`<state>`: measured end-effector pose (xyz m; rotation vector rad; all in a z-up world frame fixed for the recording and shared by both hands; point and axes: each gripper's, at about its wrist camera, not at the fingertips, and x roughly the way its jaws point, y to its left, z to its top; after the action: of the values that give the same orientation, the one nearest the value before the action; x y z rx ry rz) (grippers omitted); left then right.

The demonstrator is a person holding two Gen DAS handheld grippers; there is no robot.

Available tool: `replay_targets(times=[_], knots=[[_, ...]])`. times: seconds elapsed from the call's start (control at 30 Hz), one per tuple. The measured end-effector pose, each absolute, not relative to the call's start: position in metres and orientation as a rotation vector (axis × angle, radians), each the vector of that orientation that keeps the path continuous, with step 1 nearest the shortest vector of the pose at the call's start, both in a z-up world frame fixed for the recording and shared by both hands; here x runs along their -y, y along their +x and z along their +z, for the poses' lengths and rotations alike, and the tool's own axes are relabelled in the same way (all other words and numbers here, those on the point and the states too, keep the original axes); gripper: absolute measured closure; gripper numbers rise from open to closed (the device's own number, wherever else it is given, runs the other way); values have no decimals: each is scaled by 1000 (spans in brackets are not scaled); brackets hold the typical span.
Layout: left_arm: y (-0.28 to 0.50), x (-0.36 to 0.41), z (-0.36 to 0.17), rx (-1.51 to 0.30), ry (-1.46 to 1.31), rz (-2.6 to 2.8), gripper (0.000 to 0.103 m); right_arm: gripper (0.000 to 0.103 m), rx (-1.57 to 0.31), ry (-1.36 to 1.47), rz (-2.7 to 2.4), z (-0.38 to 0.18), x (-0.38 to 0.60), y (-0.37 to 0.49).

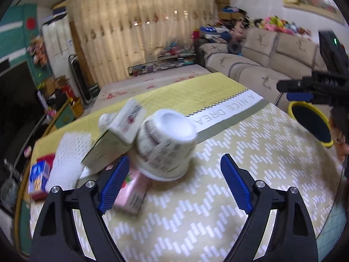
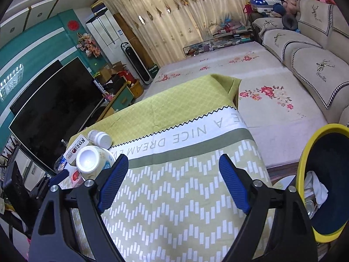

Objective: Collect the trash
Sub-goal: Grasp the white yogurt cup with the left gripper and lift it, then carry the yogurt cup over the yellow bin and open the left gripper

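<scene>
A pile of trash lies on the table's left side. In the left wrist view a white labelled bottle lies on its side just ahead of my open, empty left gripper. A pink carton lies by the left finger. A green-grey box, a white carton and white foam netting lie behind. My right gripper is open and empty over the patterned tablecloth. It shows the white bottle and a small white bottle at left. The yellow bin stands at right, with crumpled tissue inside.
A blue snack box lies at the table's left edge. The right gripper's body shows at the right of the left wrist view, above the yellow bin. A sofa, a floral floor mat and a TV surround the table.
</scene>
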<state>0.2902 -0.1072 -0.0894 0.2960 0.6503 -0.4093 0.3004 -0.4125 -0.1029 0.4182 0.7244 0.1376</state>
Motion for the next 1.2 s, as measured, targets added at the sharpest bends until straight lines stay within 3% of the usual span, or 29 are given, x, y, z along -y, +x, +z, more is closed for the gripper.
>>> replay_targets(times=[0.57,0.77,1.0,1.2], knots=[[325,159,-107,-603,500,-283,18,23,-720,432,156,-102,413,296],[331,169,-114,-582,557,-222,30,23,-727,425,162,-103,409,296],[333,184,-122,-572,612,-184,24,22,-739,417,160,-103,406,296],[332,187,-113,-570,543,-228,29,23,-733,414,155,-101,405,295]])
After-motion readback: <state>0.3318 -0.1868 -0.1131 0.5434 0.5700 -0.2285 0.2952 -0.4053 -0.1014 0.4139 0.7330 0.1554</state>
